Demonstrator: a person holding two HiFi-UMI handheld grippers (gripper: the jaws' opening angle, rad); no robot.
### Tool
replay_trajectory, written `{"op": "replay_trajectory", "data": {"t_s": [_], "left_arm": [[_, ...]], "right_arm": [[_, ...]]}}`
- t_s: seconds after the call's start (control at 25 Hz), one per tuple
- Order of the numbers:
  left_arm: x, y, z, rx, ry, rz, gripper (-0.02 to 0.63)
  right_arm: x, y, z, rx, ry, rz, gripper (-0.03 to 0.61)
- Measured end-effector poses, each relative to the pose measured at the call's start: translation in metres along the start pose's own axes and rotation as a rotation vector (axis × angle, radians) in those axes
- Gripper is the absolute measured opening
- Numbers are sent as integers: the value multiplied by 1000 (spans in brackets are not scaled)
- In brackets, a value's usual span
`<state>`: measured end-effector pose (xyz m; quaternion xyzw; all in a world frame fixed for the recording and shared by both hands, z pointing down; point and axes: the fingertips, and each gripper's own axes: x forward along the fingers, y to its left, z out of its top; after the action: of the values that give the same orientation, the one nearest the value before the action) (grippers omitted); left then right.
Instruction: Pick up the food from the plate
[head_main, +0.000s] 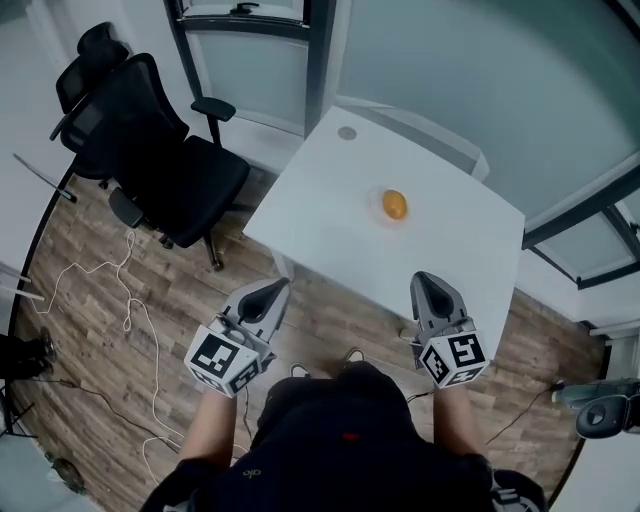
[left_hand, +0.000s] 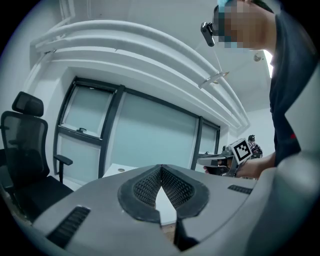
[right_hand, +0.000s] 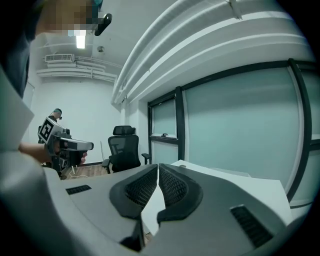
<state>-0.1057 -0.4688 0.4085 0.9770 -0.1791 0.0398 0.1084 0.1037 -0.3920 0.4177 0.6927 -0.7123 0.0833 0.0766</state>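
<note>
Floor (head_main: 100, 330): wood planks, showing under and around everything in the head view.
Glass wall (head_main: 480, 90): frosted panes in dark frames, running behind the table.
Table (head_main: 320, 210): white, set cornerwise to me, its near edge just in front of my claws.
Chairs (head_main: 165, 170): two black office chairs, off to the left of the table, one behind the other.
Left claw (head_main: 277, 289): I hold it low over the floor, just beside the table's near left edge. In the left gripper view its pads (left_hand: 145, 187) meet at the tips, with nothing between them.
Right claw (head_main: 425, 278): its tip shows over the table's near edge. In the right gripper view the pads (right_hand: 172, 186) are pressed together, and I grip nothing.
Cable (head_main: 130, 300): white, looping loose across the floor on my left.
Plate (head_main: 377, 203): pale, on the far right part of the table, well ahead of both claws.
Food (head_main: 395, 205): one orange, rounded piece lying on the plate, nearer my right claw than my left.
Disc (head_main: 347, 132): small, grey, at the table's far corner.
</note>
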Motion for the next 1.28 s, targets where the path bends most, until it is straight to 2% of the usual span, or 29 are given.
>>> {"op": "replay_trajectory", "data": {"t_s": [0.28, 0.44, 0.64, 0.76, 0.84, 0.92, 0.96, 1.08, 1.28], "left_arm": [[56, 23, 10, 6, 20, -5, 20], [96, 22, 12, 6, 35, 5, 20], [146, 24, 18, -44, 34, 17, 20], [167, 33, 8, -28, 74, 43, 20], [181, 42, 2, -32, 103, 47, 20], [192, 52, 0, -51, 118, 38, 20], [197, 57, -1, -63, 123, 32, 20], [209, 70, -10, -89, 141, 7, 20], [219, 93, -27, -110, 185, -34, 20]], "right_arm": [[41, -54, -1, 9, 6, -23, 26], [61, -91, -6, 20, 13, 3, 26], [88, -138, -17, 20, 25, 21, 26], [111, -158, -30, 25, 47, 25, 29], [129, -167, -38, 44, 76, 23, 76], [150, -176, -49, 76, 117, -3, 243], [162, -180, -56, 88, 138, -23, 281], [198, -186, -87, 94, 227, -56, 346], [253, -193, -150, 81, 395, -59, 373]]}}
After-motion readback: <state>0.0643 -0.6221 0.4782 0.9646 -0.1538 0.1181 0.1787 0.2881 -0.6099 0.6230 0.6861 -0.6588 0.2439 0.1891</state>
